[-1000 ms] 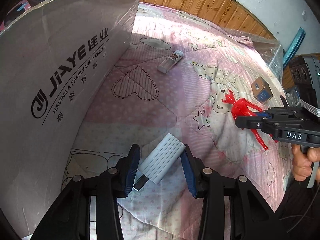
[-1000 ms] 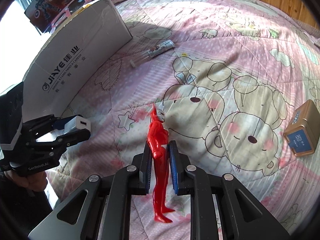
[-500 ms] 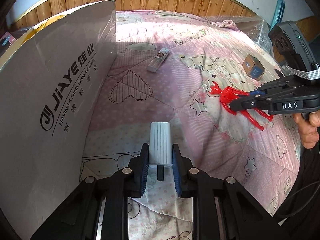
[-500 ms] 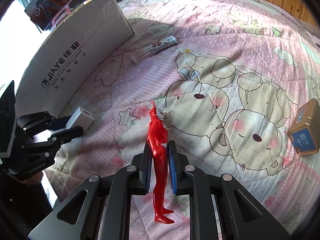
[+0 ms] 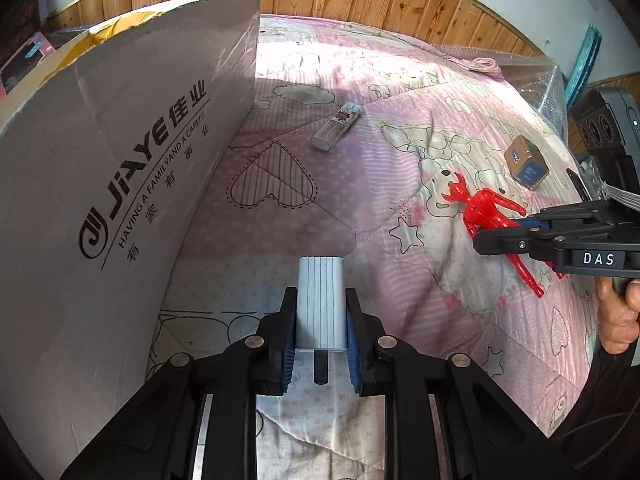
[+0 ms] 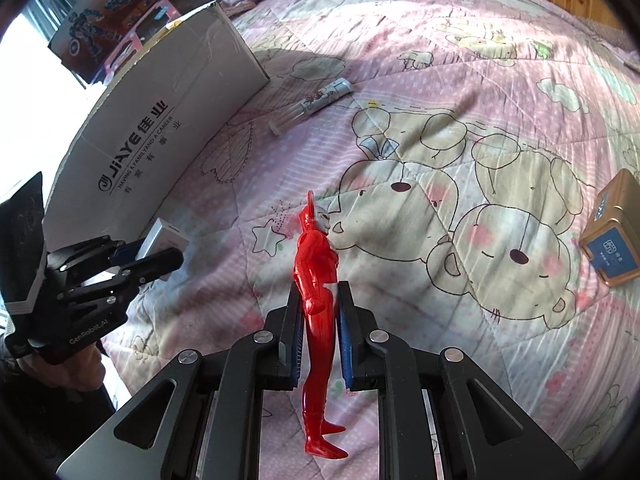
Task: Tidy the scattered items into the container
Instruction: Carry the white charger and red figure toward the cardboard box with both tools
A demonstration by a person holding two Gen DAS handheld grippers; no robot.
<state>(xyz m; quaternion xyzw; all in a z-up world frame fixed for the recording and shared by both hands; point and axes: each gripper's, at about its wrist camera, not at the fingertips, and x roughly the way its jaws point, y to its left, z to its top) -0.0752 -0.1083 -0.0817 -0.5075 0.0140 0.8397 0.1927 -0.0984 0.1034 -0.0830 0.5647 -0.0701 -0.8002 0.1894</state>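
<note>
A pink cartoon-print quilted bed (image 5: 328,184) holds scattered items. The left gripper (image 5: 320,332), at 6 o'clock in its own view, has its jaws closed on a ribbed silver-white rectangular block (image 5: 321,300). The right gripper (image 6: 319,340) has its jaws clamped on a red plastic hero figure (image 6: 316,280). A large grey cardboard box printed JIAYE (image 5: 120,168) stands at 9 o'clock. A clear patterned tube (image 5: 337,126) lies at 12 o'clock beside it; a gold-and-blue small box (image 5: 525,162) sits at 2 o'clock
</note>
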